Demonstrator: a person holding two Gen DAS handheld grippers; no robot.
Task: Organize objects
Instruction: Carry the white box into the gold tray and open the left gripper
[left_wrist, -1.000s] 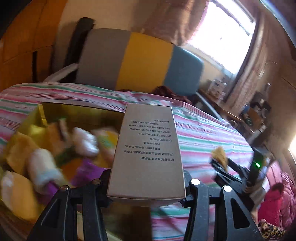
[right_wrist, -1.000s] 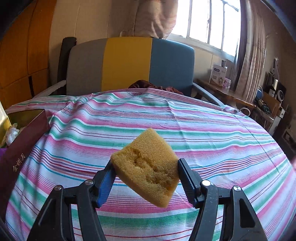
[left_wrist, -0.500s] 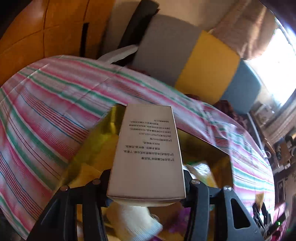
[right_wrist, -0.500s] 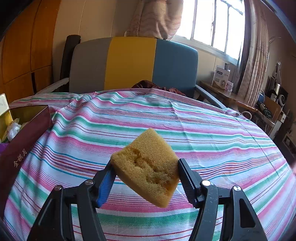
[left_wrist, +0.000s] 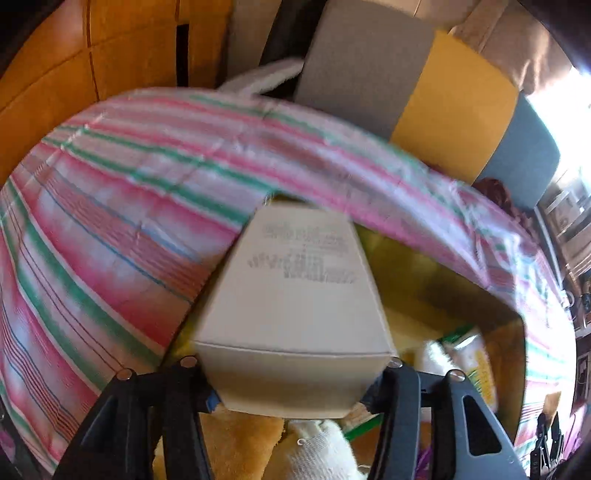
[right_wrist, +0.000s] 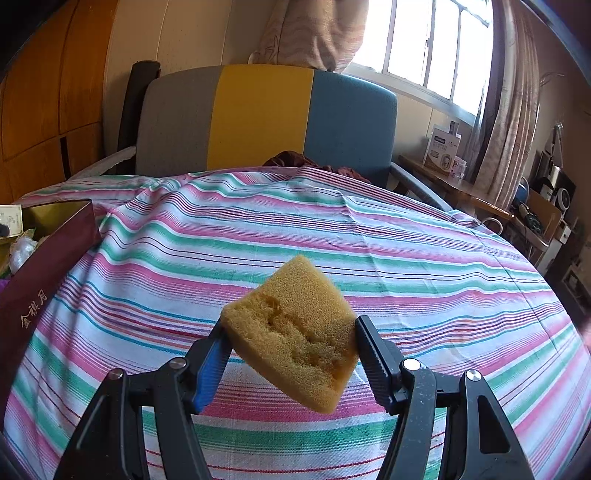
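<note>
Two grippers are seen, and each one is closed on a thing. The jaws of the left gripper are pressed against both sides of a pale cardboard carton, which is held by its near end with the printed face upward; the print is blurred and cannot be read. The carton is held over an open box with a gold lining. In this box a white knitted item, a yellow soft piece and a packet with green and yellow print are lying; more cannot be told because of the blur. The box rests on a striped cloth in pink, green and white.

The jaws of the right gripper are closed on a yellow sponge, which is held tilted and clear of the same cloth. At the far left of the right wrist view the dark red outer wall of the box is seen, with gold characters on it, well apart from the sponge. Behind the cloth a chair back in grey, yellow and blue is standing, and a window is to the right of it.
</note>
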